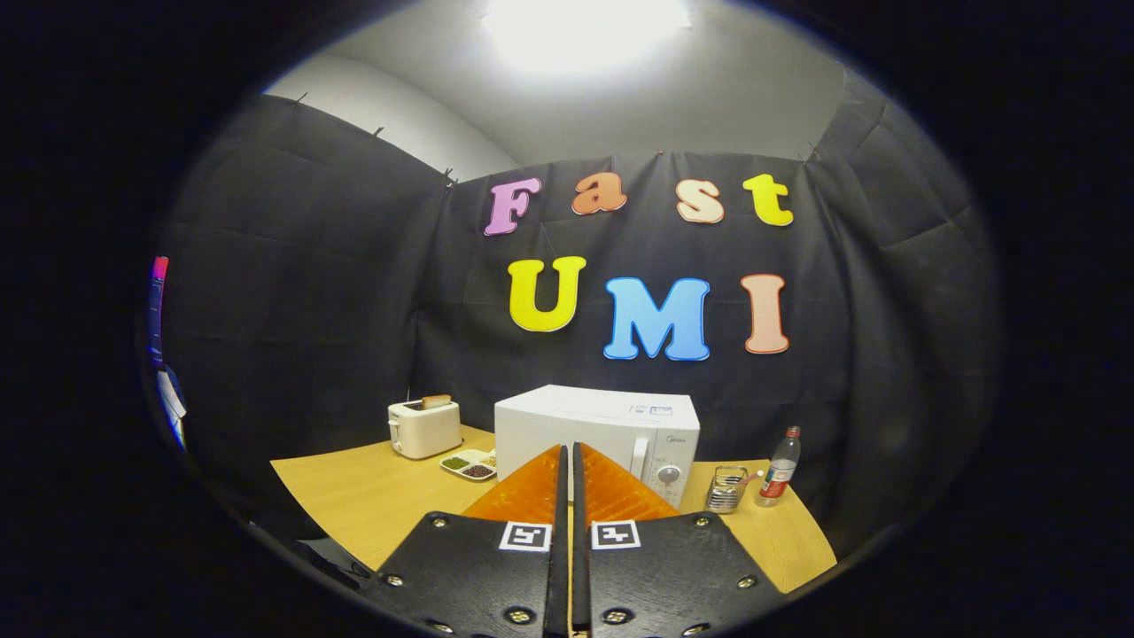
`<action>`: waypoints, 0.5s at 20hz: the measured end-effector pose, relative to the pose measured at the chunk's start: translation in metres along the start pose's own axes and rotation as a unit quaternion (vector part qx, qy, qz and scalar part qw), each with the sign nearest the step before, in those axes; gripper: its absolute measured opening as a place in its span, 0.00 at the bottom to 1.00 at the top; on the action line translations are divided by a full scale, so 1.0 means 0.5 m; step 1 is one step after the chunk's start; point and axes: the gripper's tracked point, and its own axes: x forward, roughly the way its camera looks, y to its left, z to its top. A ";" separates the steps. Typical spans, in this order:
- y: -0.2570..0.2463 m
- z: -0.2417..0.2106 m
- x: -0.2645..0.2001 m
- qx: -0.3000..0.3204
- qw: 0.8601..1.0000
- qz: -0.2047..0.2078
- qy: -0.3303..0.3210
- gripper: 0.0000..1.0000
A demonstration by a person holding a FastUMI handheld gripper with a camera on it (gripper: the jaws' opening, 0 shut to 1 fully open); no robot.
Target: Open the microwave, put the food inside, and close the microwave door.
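With jaws pressed together, empty, gripper (pixel 568 461) points at white microwave (pixel 611 425) beyond, door shut. Food tray (pixel 469 464) beyond-left on counter (pixel 354 496), beside toaster (pixel 424 427). Risk: closed tips slipping off door handle (pixel 639 457); swinging door clipping metal holder (pixel 726 489), water bottle (pixel 780 468).

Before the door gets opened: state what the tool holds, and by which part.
Nothing is held. The tool has its fingers shut together with nothing between them, short of the microwave.
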 end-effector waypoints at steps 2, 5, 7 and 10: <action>-0.036 -0.007 -0.010 -0.013 0.999 -0.034 0.004 0.02; -0.068 -0.009 -0.012 -0.033 0.997 -0.068 0.001 0.02; -0.088 -0.015 -0.005 -0.025 0.996 -0.082 0.004 0.02; -0.117 -0.023 -0.007 0.000 0.994 -0.105 0.005 0.46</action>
